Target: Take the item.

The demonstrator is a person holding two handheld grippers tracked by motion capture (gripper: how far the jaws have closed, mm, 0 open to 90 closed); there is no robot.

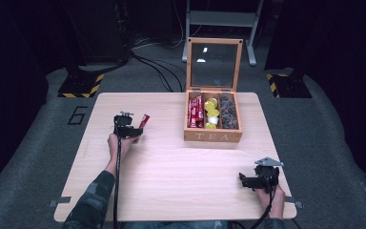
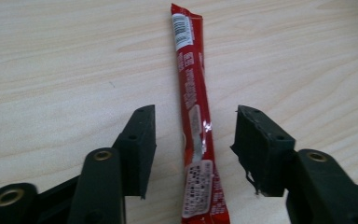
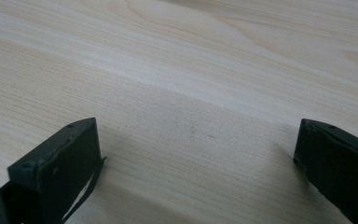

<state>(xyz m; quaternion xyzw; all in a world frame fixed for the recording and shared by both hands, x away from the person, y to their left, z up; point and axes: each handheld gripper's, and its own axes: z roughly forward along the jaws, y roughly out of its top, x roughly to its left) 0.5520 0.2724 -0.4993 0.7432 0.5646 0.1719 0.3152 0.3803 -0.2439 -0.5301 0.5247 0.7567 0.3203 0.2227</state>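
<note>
Between the left tool's (image 2: 193, 140) parted jaws lies a red sachet (image 2: 196, 126), untouched.

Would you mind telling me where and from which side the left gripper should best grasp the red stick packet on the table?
Probably mid-length, across its narrow width, from above: the red stick packet lies flat and long on the table, already between the open left gripper pads, neither touching it.

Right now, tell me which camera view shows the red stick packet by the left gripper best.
The left gripper view. There the red stick packet lies flat on the table between the left gripper's open jaws, its print and barcode end plain. In the high view it is a small red sliver beyond that gripper. The right gripper view looks at bare tabletop.
</note>
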